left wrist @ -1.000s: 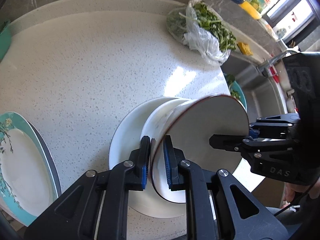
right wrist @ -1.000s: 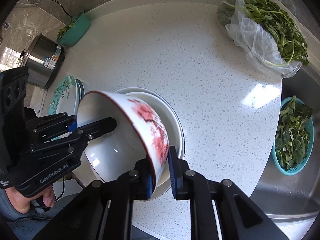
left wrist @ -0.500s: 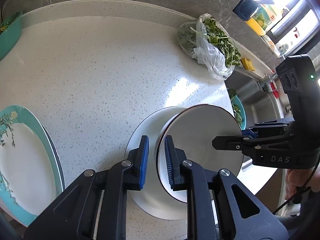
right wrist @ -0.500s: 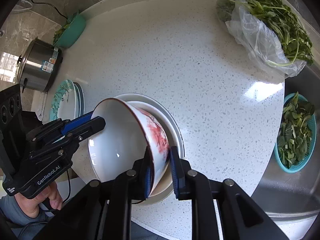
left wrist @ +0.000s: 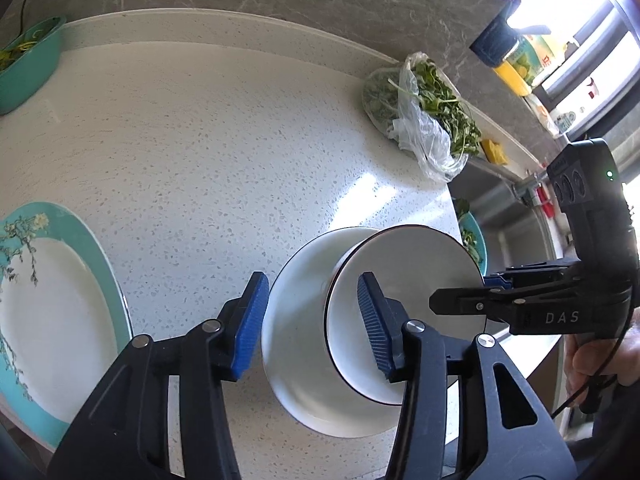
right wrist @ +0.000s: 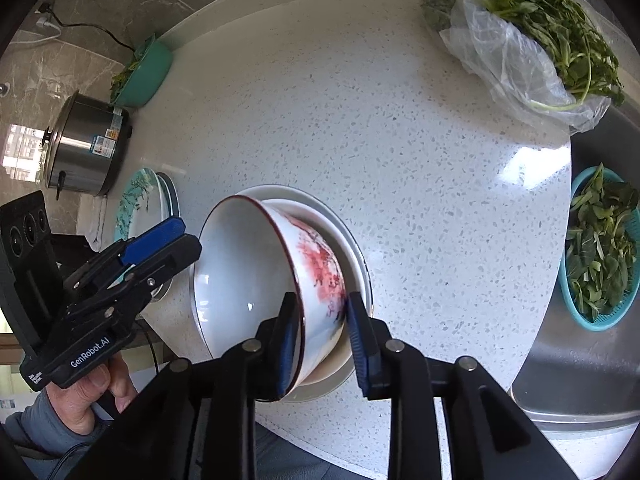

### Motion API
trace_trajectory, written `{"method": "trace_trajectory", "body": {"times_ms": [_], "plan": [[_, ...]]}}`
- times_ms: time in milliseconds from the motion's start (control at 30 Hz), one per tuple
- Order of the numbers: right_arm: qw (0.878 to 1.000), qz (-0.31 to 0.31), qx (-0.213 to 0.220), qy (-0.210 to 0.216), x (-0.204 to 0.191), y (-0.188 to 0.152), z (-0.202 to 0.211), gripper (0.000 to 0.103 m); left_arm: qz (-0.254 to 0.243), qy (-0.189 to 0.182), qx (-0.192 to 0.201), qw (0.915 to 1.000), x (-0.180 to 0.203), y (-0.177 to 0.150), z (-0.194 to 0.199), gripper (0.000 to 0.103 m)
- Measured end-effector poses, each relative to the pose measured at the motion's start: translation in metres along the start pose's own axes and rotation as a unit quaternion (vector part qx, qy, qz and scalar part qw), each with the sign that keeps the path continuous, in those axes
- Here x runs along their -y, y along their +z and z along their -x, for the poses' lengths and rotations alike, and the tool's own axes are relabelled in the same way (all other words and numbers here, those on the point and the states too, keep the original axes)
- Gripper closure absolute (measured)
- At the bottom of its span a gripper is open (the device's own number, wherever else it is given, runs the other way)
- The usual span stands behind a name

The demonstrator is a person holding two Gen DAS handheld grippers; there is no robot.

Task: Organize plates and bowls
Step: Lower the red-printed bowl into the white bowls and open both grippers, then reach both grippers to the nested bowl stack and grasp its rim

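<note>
While its blue-padded jaws have just been opening, the left hand-held gripper (left wrist: 312, 320) stands with a wide gap in the left wrist view, and its pads press on nothing. The near rim of the white porcelain bowl with a dark red rim line (left wrist: 404, 304) lies between the jaws, with one pad inside the bowl and the other outside. That bowl sits in a plain white shallow dish (left wrist: 300, 320) on the white speckled stone tabletop (left wrist: 224, 148). At the bowl's far side the right hand-held gripper (left wrist: 486, 284) reaches in from the right, its black fingers straddling the rim. A round teal-rimmed plate with a flowering-branch pattern (left wrist: 52, 316) lies well apart at the left edge. A clear plastic bag of leafy greens (left wrist: 428, 120) rests near the back wall.

From the right wrist view, the right hand-held gripper (right wrist: 322, 328) has also just been opening; its jaws flank the bowl's (right wrist: 248, 280) wall, which is painted outside with red blossoms. The inner pad lies close against the inside, and the outer pad stands just clear of the painted side. The bowl leans, tilted toward the left hand-held gripper (right wrist: 172, 240), which stands parted at the opposite rim. Beyond it stand a steel cooker pot (right wrist: 84, 144) and a teal oval tub of greens (right wrist: 144, 72). A teal colander of leaves (right wrist: 600, 252) sits in the steel sink (right wrist: 580, 380).
</note>
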State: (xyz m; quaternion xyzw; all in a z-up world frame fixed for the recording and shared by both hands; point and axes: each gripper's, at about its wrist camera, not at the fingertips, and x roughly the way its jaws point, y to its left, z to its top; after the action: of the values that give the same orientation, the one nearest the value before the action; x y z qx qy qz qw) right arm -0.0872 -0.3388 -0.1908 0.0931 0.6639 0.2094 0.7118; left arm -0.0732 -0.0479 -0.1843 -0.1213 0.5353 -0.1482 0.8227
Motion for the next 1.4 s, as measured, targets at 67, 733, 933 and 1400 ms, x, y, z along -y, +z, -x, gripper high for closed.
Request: {"method": "trace_trajectory", "body": {"times_ms": [67,733,933,1400], "plan": [[0.999,0.033,0.004,-0.025,-0.012,-0.001,0.002,0.066,0.008,0.003,0.006,0.9999,-0.002,-0.003,0.004,0.049],[0.992,0.112,0.063,-0.021,-0.003,0.001,0.035,0.043,0.054,0.044,0.028,0.9972,-0.006,-0.059,0.033,0.046],[0.995,0.052,0.065,-0.062,0.037,-0.006,0.038,0.043,0.014,0.065,0.053,0.9964,-0.013,-0.06,0.048,0.027],[0.996,0.079,0.021,-0.028,0.038,-0.02,0.004,0.043,0.048,0.114,0.038,0.9916,-0.012,-0.078,0.037,0.014]]}}
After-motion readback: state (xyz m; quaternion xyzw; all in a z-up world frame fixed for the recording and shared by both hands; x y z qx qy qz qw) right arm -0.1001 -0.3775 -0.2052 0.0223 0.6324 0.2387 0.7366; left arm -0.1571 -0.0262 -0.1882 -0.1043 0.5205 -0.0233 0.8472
